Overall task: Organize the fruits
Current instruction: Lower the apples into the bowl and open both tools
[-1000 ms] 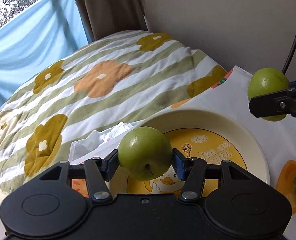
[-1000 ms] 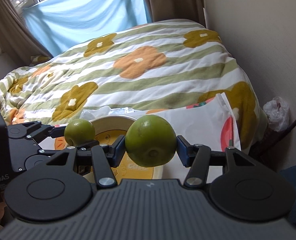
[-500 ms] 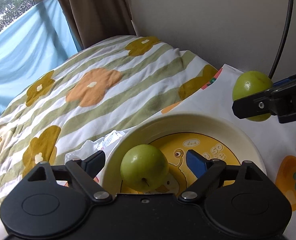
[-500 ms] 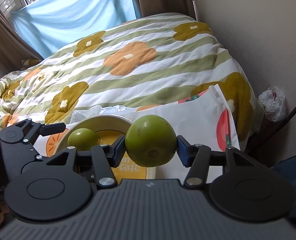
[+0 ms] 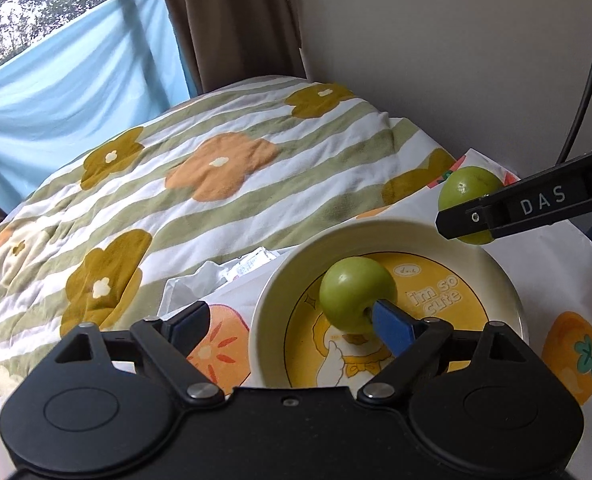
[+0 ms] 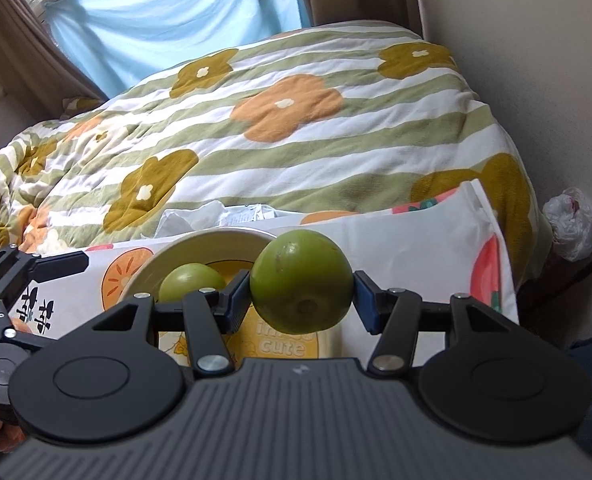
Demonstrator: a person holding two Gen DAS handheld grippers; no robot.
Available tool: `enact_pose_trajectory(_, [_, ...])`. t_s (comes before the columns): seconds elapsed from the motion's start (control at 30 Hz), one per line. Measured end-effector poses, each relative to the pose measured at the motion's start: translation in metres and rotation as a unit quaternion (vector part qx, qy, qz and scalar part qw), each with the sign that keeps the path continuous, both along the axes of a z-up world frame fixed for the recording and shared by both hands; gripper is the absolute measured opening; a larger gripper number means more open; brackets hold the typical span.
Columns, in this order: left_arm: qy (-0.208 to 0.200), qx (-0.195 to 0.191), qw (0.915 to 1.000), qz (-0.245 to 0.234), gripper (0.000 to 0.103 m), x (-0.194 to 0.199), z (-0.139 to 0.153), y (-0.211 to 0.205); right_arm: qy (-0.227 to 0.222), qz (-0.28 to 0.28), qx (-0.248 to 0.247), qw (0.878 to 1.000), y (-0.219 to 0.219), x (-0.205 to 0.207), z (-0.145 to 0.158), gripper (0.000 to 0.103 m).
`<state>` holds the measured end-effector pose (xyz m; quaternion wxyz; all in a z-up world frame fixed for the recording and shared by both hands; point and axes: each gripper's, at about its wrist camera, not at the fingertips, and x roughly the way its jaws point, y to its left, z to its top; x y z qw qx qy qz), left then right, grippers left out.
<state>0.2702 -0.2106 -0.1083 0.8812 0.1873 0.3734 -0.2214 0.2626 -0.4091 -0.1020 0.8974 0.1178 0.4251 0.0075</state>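
A green apple (image 5: 355, 294) lies in the cream plate (image 5: 495, 276) with a yellow cartoon print. My left gripper (image 5: 292, 322) hovers just above and in front of it, open. Its right pad (image 5: 391, 326) overlaps the apple's edge in the picture, and its left pad stands far off. My right gripper (image 6: 301, 296) is shut on a second green apple (image 6: 301, 280) and holds it over the plate's (image 6: 216, 240) right rim. The left wrist view shows that apple (image 5: 465, 190) at the right, above the plate's far edge. The plated apple (image 6: 192, 282) shows behind the right gripper's left finger.
The plate rests on a white cloth with orange fruit prints (image 5: 575, 344), spread over a striped flower quilt (image 5: 216, 168). Crumpled white wrapping (image 5: 216, 276) lies behind the plate. A wall and a dark cable (image 5: 587, 80) stand at the right, with a plastic bag (image 6: 571, 224) below.
My left gripper opened, let its apple go into the plate, and drew back and up. My right gripper, still holding its apple, came closer to the plate.
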Motion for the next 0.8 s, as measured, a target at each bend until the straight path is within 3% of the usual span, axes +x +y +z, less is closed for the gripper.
enact_pose_trajectory(0.3, [0.016,-0.005,0.9983,0.057,0.092,-0.005,-0.004,0.027,-0.007,0.073,-0.033,0.997,0.022,0.009,-0.022,0.069])
enact_pose_trajectory(0.6, [0.021,-0.004,0.9969,0.076,0.092,-0.019,-0.008,0.038,-0.027,0.123,-0.065,0.99,0.04,0.001,-0.037,0.07])
enact_pose_trajectory(0.63, [0.021,-0.004,0.9968,0.077,0.092,-0.019,-0.008,0.038,-0.04,0.126,-0.075,0.988,0.042,-0.002,-0.036,0.072])
enact_pose_trajectory(0.7, [0.02,-0.005,0.9967,0.078,0.092,-0.022,-0.008,0.04,-0.052,0.125,-0.102,0.985,0.045,-0.006,-0.034,0.093])
enact_pose_trajectory(0.77, [0.018,-0.006,0.9966,0.08,0.092,-0.023,-0.007,0.041,-0.065,0.118,-0.116,0.984,0.043,-0.012,-0.031,0.103])
enact_pose_trajectory(0.8, [0.017,-0.007,0.9965,0.081,0.092,-0.024,-0.006,0.04,-0.066,0.115,-0.113,0.985,0.04,-0.014,-0.03,0.103])
